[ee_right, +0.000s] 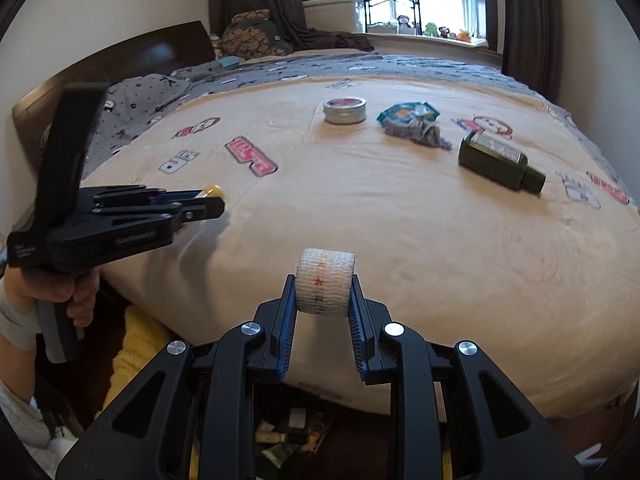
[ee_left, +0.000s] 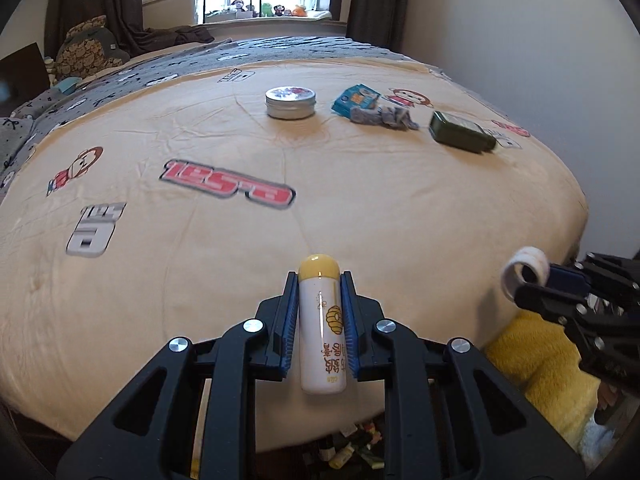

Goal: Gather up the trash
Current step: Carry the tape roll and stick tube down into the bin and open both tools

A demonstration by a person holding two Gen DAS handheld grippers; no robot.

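Note:
My left gripper point(ee_left: 320, 280) is shut on a white tube with a yellow cap point(ee_left: 322, 328), held above the near edge of the bed; it shows at the left in the right wrist view point(ee_right: 208, 204). My right gripper point(ee_right: 324, 284) is shut on a white gauze tape roll point(ee_right: 325, 282), also over the near edge; it shows at the right in the left wrist view point(ee_left: 520, 284). On the beige blanket point(ee_left: 240, 280) lie a round silver tin point(ee_left: 290, 102), a blue wrapper with grey crumpled cloth point(ee_left: 372, 108) and a dark green bottle point(ee_left: 460, 133).
Below the bed's near edge a container of mixed trash point(ee_right: 292, 436) shows between the gripper arms. A yellow towel point(ee_left: 536, 376) lies on the floor. Pillows point(ee_left: 88, 52) and a window sill with toys point(ee_left: 272, 10) are at the far end. A white wall point(ee_left: 520, 60) is at the right.

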